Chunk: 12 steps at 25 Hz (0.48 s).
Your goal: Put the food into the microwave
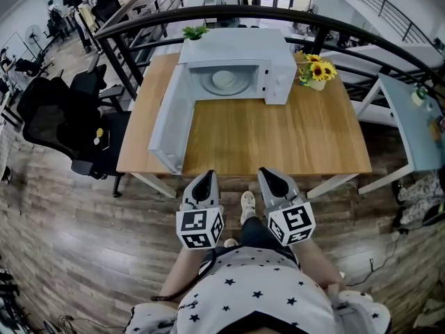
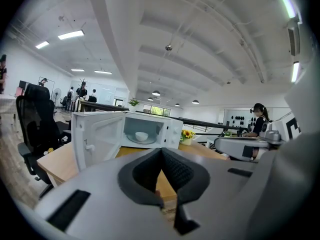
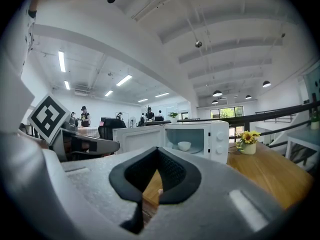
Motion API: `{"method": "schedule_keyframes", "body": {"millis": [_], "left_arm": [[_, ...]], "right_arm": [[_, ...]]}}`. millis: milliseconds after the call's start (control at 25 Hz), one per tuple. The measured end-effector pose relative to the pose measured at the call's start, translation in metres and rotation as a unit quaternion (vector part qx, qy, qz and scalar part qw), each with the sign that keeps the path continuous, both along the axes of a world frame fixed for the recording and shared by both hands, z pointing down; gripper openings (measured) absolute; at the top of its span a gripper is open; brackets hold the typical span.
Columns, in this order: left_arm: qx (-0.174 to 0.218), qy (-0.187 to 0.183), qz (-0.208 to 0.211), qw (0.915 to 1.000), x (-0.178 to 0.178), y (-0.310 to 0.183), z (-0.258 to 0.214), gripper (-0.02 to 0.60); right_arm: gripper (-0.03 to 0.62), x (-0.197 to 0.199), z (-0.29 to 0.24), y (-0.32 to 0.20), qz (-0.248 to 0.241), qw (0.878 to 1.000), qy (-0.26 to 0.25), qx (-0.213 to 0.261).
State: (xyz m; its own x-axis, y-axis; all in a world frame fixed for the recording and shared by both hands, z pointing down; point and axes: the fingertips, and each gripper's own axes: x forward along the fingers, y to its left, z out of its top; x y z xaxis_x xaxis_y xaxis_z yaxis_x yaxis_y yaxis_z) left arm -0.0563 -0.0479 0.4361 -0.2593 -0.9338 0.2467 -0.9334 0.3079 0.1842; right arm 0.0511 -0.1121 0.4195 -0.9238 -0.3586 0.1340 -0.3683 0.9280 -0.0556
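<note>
A white microwave (image 1: 236, 65) stands at the back of the wooden table (image 1: 278, 138), its door (image 1: 170, 120) swung wide open to the left. Inside, a white bowl (image 1: 224, 79) sits on the turntable; it also shows in the left gripper view as the bowl (image 2: 141, 136) and in the right gripper view as the bowl (image 3: 184, 145). My left gripper (image 1: 208, 177) and right gripper (image 1: 270, 175) hang side by side just off the table's near edge, close to my body. Both are shut with nothing between the pads (image 2: 172, 166), and both point at the microwave (image 3: 200, 139).
A small pot of sunflowers (image 1: 316, 72) stands right of the microwave, and a green plant (image 1: 194, 32) sits on top of it. A black office chair (image 1: 62, 120) is at the table's left. A dark railing (image 1: 229, 12) runs behind, and another table (image 1: 410, 117) stands at the right.
</note>
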Motion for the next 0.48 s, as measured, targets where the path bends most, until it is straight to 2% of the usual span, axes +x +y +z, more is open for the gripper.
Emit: {"method": "schedule_keyframes", "body": {"millis": [480], "left_arm": [[-0.005,0.002,0.005,1.0,-0.0048,-0.0035,0.0008,0.003]], "right_arm": [[0.005,-0.0075,-0.0009,-0.0035,0.002,1.0,0.001,-0.005]]}}
